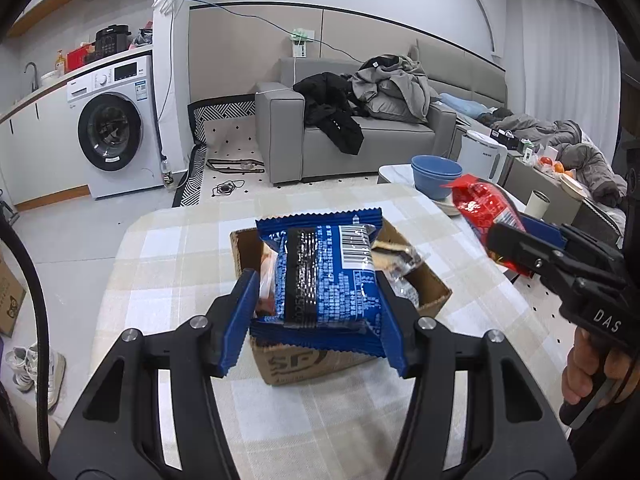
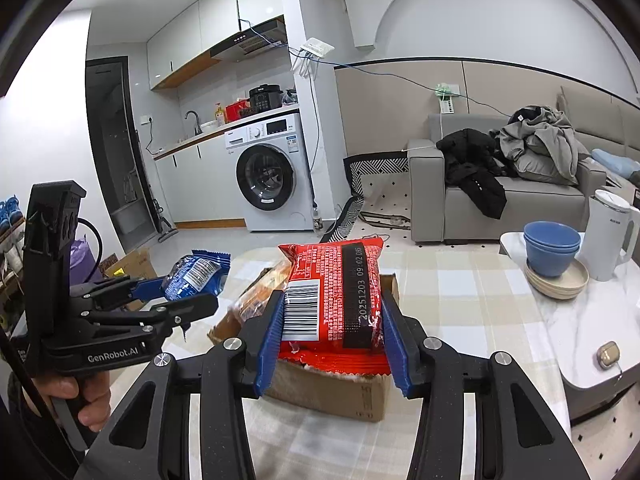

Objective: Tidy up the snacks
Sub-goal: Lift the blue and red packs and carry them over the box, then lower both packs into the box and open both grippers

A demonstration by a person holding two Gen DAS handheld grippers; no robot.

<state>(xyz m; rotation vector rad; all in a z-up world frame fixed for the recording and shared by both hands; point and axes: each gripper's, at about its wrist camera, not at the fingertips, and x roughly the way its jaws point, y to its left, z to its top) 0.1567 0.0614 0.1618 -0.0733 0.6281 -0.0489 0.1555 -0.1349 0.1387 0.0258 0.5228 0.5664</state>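
My left gripper is shut on a blue snack packet and holds it over an open cardboard box on the checked tablecloth. The box holds several other wrapped snacks. My right gripper is shut on a red snack packet and holds it above the same box. In the left wrist view the right gripper with the red packet is to the right of the box. In the right wrist view the left gripper with the blue packet is to the left.
Blue bowls on plates and a white kettle stand at the table's far right, also in the right wrist view. A small case lies on the marble top. A sofa and a washing machine are behind.
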